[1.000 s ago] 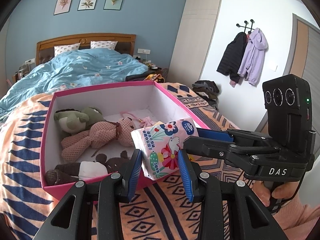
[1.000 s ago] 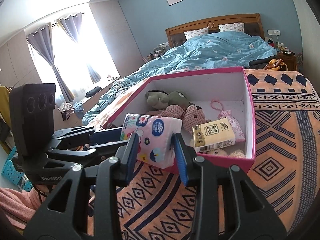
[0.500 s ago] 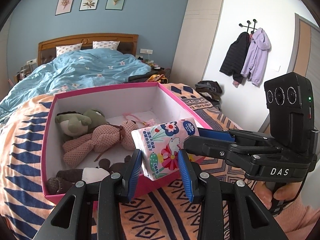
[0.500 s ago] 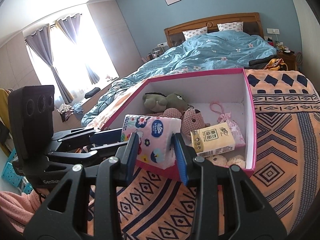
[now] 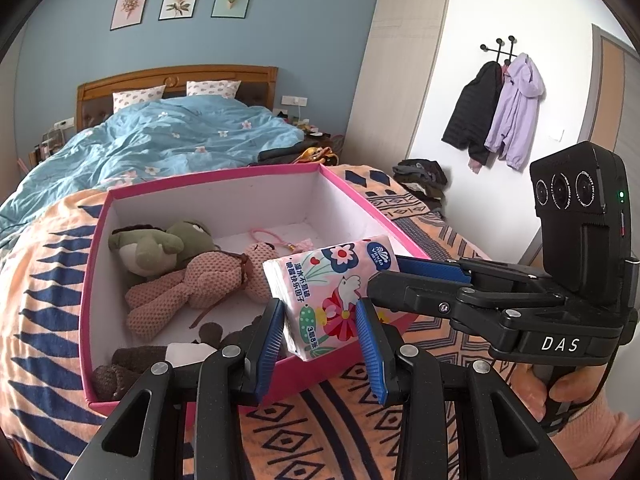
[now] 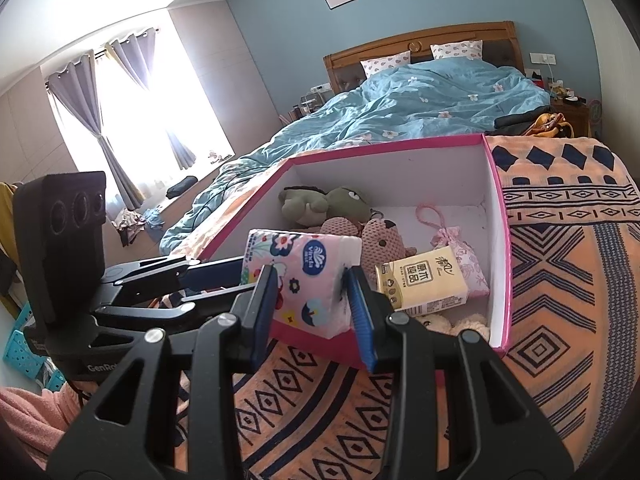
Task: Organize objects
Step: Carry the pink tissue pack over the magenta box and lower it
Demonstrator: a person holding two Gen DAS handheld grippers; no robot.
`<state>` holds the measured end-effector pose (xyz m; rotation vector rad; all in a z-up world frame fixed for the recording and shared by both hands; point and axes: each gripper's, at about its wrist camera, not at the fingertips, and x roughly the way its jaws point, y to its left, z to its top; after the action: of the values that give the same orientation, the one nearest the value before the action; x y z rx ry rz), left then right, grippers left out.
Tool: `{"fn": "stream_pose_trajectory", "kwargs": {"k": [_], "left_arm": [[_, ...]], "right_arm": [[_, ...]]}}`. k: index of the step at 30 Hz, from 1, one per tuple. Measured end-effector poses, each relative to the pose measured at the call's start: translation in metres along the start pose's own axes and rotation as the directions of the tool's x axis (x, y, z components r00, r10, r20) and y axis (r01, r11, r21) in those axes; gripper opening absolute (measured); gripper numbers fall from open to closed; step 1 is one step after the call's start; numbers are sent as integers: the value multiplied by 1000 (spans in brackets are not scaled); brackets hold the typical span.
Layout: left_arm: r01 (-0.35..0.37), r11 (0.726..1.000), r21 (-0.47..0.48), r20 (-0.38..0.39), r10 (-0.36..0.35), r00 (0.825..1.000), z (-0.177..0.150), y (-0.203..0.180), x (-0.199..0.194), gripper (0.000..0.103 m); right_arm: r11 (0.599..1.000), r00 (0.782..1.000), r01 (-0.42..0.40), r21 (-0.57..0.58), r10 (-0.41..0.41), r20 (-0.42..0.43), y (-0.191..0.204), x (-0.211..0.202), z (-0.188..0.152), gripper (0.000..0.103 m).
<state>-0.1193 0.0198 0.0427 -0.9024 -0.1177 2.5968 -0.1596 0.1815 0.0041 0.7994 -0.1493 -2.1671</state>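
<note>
The floral tissue pack [image 5: 334, 300] is clamped by both claws at once: the left claw [image 5: 320, 338] grips one end, the right claw [image 6: 310, 312] the other. The pack is held above the near wall of the pink box [image 5: 224, 178], at 6 o'clock of its opening. To place it well, it should be carried toward 12 o'clock, lowered onto the bare floor beside the pink plush rabbit [image 5: 192, 288] and yellow tissue pack [image 6: 422, 284], then released by both claws together.
</note>
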Motion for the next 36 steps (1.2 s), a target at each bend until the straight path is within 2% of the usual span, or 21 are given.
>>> {"fn": "stream_pose_trajectory", "kwargs": {"k": [36], "left_arm": [[-28, 999, -20, -42, 27, 999, 0, 9, 22, 36]], "right_arm": [[999, 1000, 9, 44, -8, -30, -14, 24, 4, 39]]}}
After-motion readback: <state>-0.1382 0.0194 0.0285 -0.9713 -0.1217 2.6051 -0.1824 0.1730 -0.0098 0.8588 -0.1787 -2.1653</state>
